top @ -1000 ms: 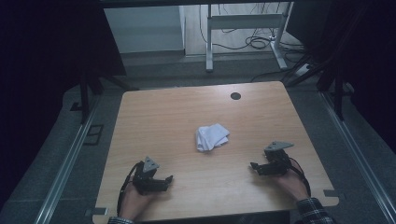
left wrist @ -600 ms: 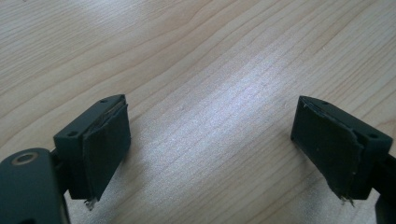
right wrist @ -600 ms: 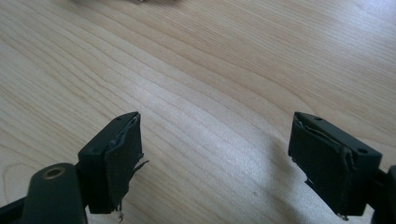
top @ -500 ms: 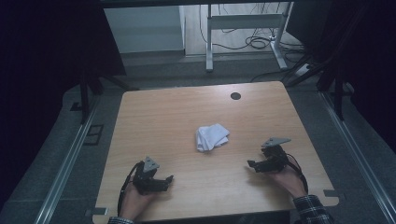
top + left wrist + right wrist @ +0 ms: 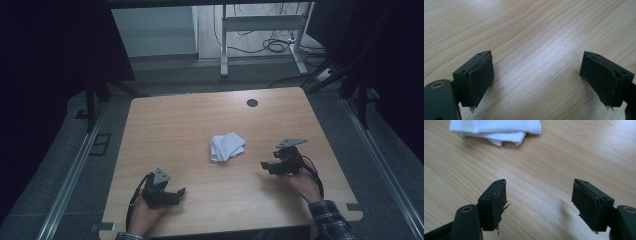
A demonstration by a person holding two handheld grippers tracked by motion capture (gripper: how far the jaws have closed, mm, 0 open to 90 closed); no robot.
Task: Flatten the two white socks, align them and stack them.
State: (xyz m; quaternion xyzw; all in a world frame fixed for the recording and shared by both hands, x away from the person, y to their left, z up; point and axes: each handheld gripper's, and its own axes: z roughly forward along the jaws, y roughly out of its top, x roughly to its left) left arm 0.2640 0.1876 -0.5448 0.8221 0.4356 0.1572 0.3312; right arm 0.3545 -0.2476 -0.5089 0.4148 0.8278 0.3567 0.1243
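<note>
Both claws stood open and empty: the right gripper (image 5: 266, 165) hovered just beside the folded white cloth (image 5: 227, 146), jaws aimed toward it, while the left gripper (image 5: 176, 194) sat low over the wooden table (image 5: 190, 125), well apart. Nothing looked started; the cloth lay untouched mid-table, so any handling remained ahead.

Bare table (image 5: 180, 130) all round; only the folded cloth (image 5: 226, 146) lies mid-table.
</note>
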